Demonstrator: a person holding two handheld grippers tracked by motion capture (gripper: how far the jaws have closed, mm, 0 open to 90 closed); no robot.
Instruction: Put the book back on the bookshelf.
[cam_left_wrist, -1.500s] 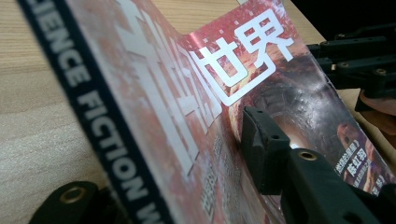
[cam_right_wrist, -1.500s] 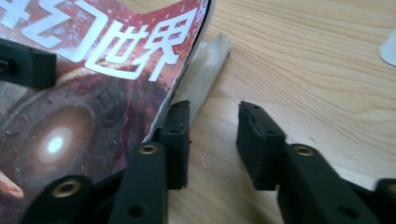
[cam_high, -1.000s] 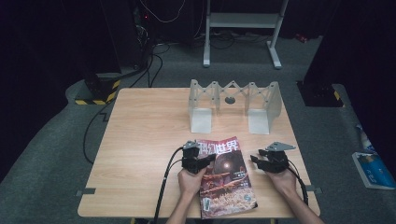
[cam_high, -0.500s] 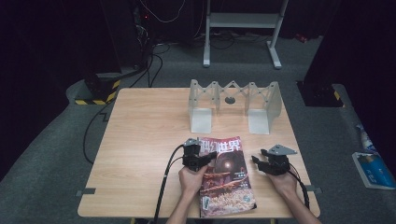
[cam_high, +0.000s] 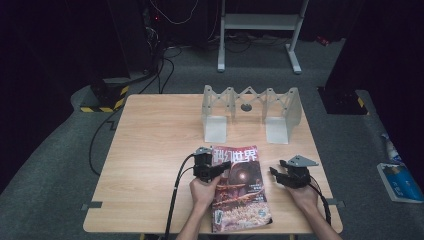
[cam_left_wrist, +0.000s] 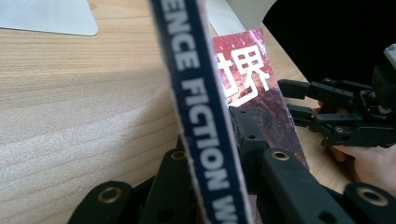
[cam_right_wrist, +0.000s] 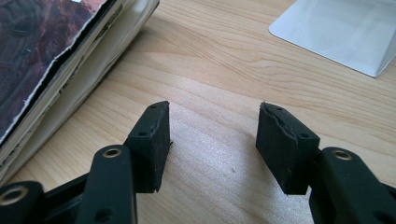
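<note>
A magazine (cam_high: 241, 186) with a red cover lies at the table's front edge, its left side lifted. My left gripper (cam_high: 218, 170) is shut on its dark blue spine (cam_left_wrist: 201, 107), which stands upright between the jaws; they have just been closing on it. The right gripper (cam_high: 276, 173) rests on the table to the right of the magazine, apart from it. Its jaws (cam_right_wrist: 212, 133) are open, have just been opening, and hold nothing; bare wood shows between them. The magazine's page edges (cam_right_wrist: 70, 79) lie to its left. The right gripper (cam_left_wrist: 299, 100) also shows beyond the cover.
A grey folding metal rack (cam_high: 250, 107) stands at the back middle of the wooden table (cam_high: 150, 150); one of its flat feet (cam_right_wrist: 341, 32) lies ahead of the right gripper. Cables run off the front edge. Dark floor surrounds the table.
The left gripper has shifted very slightly at the magazine's spine. The right hand has kept still.
</note>
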